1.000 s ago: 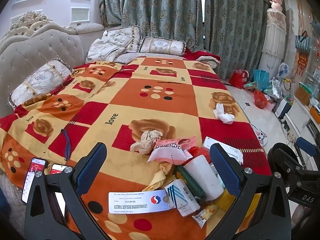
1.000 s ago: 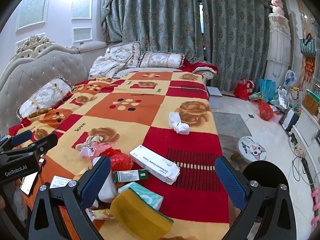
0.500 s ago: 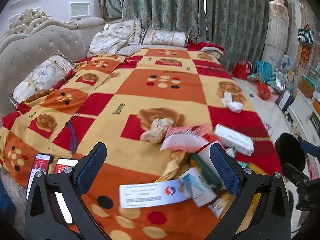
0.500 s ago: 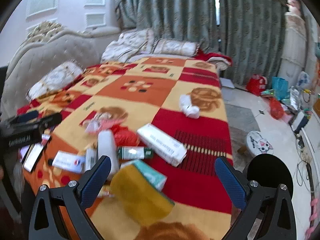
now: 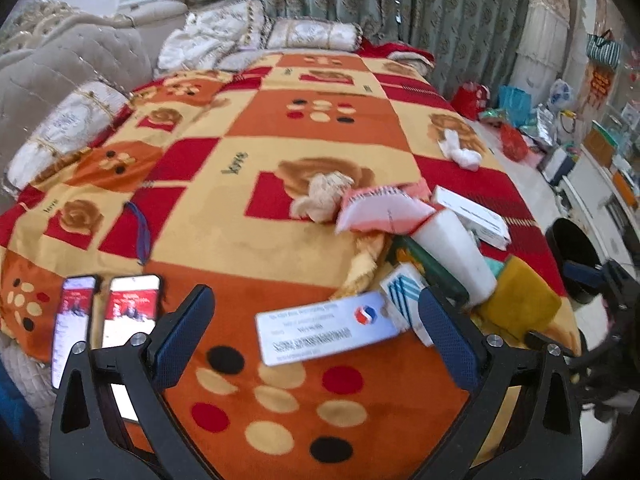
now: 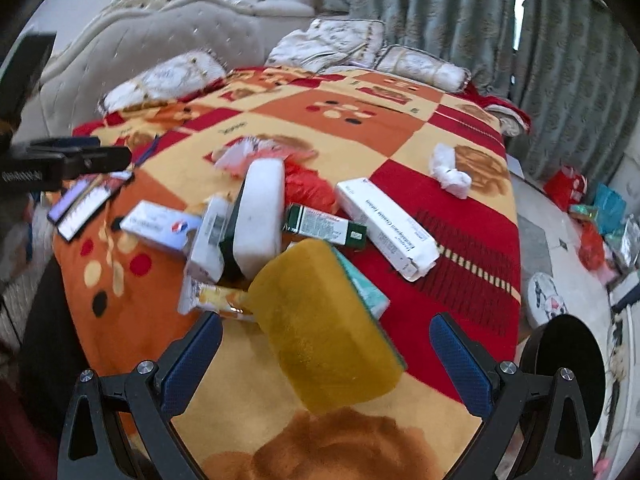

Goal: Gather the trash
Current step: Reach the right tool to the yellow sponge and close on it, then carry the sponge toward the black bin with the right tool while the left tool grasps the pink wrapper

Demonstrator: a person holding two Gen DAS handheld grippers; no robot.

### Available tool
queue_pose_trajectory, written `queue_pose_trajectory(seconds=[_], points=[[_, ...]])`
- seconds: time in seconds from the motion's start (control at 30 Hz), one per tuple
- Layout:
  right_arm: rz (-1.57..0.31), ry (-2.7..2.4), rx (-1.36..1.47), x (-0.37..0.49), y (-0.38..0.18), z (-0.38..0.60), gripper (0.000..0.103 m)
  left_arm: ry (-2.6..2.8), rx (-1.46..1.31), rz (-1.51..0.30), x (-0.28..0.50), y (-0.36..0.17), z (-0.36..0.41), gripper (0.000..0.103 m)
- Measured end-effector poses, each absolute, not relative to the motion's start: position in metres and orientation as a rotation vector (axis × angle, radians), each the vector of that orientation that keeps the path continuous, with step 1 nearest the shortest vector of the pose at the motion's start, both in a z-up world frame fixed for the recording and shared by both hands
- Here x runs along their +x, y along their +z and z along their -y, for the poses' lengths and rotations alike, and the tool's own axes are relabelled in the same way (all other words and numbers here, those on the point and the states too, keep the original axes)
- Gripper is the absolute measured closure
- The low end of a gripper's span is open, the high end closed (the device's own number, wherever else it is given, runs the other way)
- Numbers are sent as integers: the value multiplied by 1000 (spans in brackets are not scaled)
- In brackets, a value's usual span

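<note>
Trash lies in a heap on the patterned bedspread (image 5: 248,240). My left gripper (image 5: 316,332) is open and empty, just above a flat white-and-blue medicine box (image 5: 326,330) that lies between its fingers. My right gripper (image 6: 326,364) is open and empty, with a yellow sponge (image 6: 326,328) between its fingers. Behind the sponge lie a white foam block (image 6: 260,216), a green box (image 6: 324,226), a long white box (image 6: 386,226) and a red bag (image 6: 306,182). A crumpled tissue (image 6: 448,172) lies apart at the far right. A beige crumpled paper (image 5: 324,196) and a pink packet (image 5: 380,208) show in the left wrist view.
Two phones (image 5: 104,320) lie at the bed's near left edge. A black round bin (image 6: 564,356) stands on the floor at the right of the bed. Pillows (image 5: 312,34) and a tufted headboard (image 5: 60,64) are at the far end. Bags (image 5: 516,100) clutter the floor by the curtains.
Both grippers have moved forward and down toward the heap. The medicine box now sits between my left fingers, and the yellow sponge fills the space between my right fingers.
</note>
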State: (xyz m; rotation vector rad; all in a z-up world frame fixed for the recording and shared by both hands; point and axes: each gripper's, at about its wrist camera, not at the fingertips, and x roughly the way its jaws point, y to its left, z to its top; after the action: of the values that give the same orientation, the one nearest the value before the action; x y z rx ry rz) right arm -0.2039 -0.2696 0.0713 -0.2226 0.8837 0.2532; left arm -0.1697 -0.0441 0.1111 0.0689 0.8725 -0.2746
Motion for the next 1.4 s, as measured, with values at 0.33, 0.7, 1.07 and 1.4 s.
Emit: queue_pose_trajectory(seconds=[0.33, 0.7, 1.07, 1.4], points=[[-926, 283, -228, -192, 52, 273, 37, -317, 198, -937, -164, 75, 46, 5], [-927, 337, -8, -191, 71, 307, 71, -426, 135, -930, -154, 81, 80, 5], [-865, 314, 139, -197, 94, 340, 75, -373, 80, -871, -120, 103, 94, 5], [-815, 299, 193, -194, 108, 352, 75, -364, 16, -984, -52, 76, 110, 44]])
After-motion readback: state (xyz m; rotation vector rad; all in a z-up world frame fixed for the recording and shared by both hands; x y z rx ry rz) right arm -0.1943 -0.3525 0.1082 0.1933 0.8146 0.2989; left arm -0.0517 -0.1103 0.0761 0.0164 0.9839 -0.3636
